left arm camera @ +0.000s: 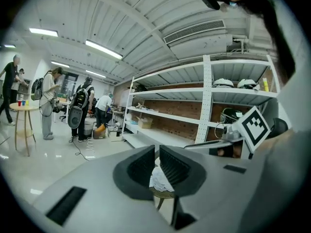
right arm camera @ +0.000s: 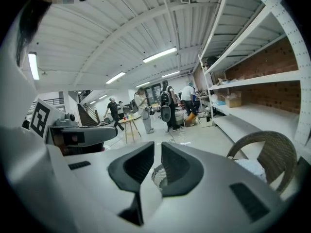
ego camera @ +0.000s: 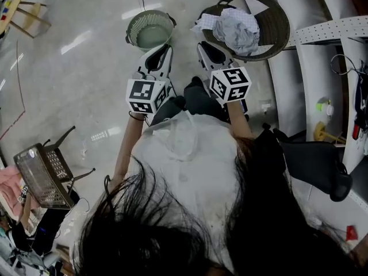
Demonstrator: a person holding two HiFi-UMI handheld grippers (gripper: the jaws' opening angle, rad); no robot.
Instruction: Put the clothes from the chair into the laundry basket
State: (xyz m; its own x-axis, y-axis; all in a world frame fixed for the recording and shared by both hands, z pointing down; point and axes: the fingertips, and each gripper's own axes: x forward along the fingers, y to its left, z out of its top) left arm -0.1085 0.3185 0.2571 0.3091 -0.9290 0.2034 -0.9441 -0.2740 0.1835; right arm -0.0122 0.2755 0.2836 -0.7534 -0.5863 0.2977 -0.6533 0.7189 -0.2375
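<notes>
Head view, left to right. Far left: black mesh seat (ego camera: 37, 174) on thin legs, well apart from the work zone. Next: broad stretch of glossy grey floor (ego camera: 86, 85), streaked with lamp reflections, reaching up to the basket.

Laundry basket (ego camera: 150, 30): round, pale green, perforated wall, rim upward, standing on the floor beside the chair and apart from it.

Left tool (ego camera: 163, 50): white body, dark ribbed pads, jaws clenched to a slit, nothing grasped; tips just short of the basket.

Right tool (ego camera: 206, 48): same build, jaws clenched, nothing grasped; tips near the chair's front edge.

Chair (ego camera: 276, 22): rounded tub shape, dark brown wicker weave, curved back rim.

Clothes (ego camera: 233, 27): crumpled heap of white and pale grey fabric, resting on the chair seat.

Far right: white perforated-steel shelving (ego camera: 322, 33) close behind the chair, closing off that side.
</notes>
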